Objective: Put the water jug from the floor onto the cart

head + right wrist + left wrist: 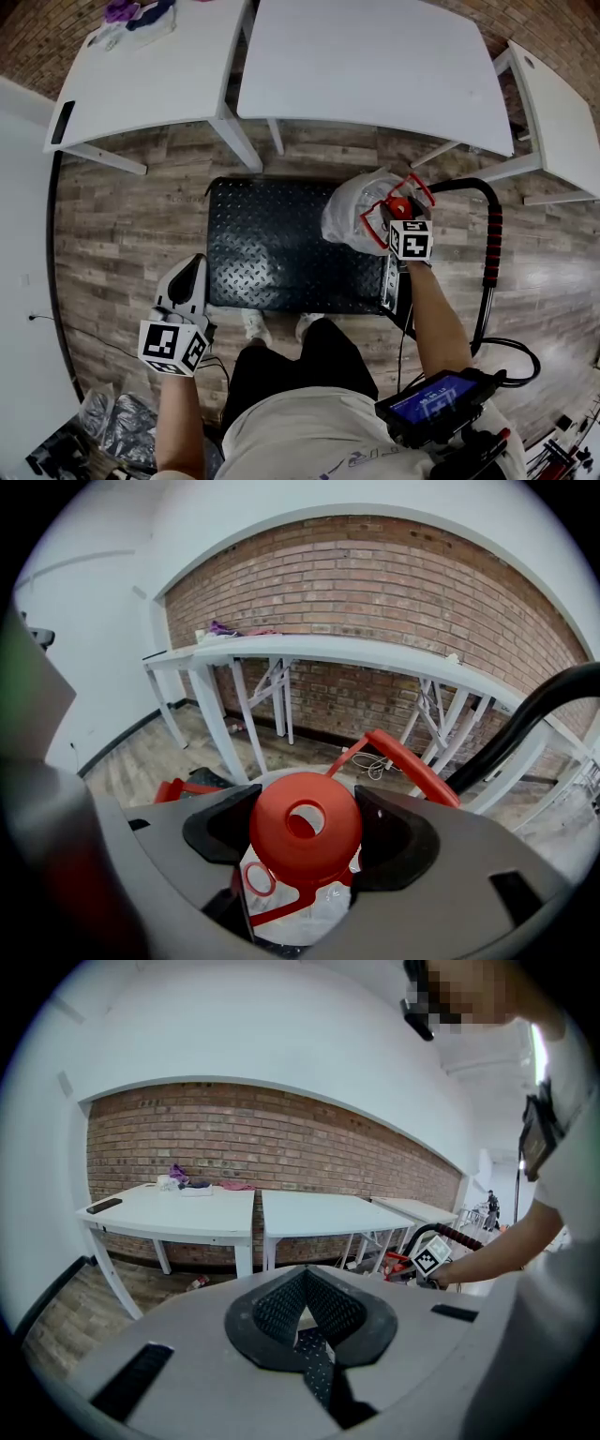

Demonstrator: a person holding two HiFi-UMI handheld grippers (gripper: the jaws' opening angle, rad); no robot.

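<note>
One water jug (352, 214), clear-bodied with a red cap (302, 834) and a red carry handle (417, 766), is located over the far right corner of the cart (272, 253). No view shows whether its base rests on the deck or is held just above it.

The right gripper (401, 212) grasps the jug from above. In the right gripper view both jaws press against opposite sides of the red cap, with the clear neck visible below them.

The cart is a low black platform with a diamond-plate deck. Its push handle (494, 246), black tube with a red grip section, rises at the right end, just beside the jug.

The left gripper (193, 272) is positioned over the wood floor (122, 225), to the left of the near left corner of the cart and well apart from the jug. In the left gripper view its textured pads (281, 1309) meet at the tips, with nothing held between them.

Two white tables (366, 66) stand beyond the cart, against a brick wall (394, 592). Purple fabric (131, 13) lies on the left one.
</note>
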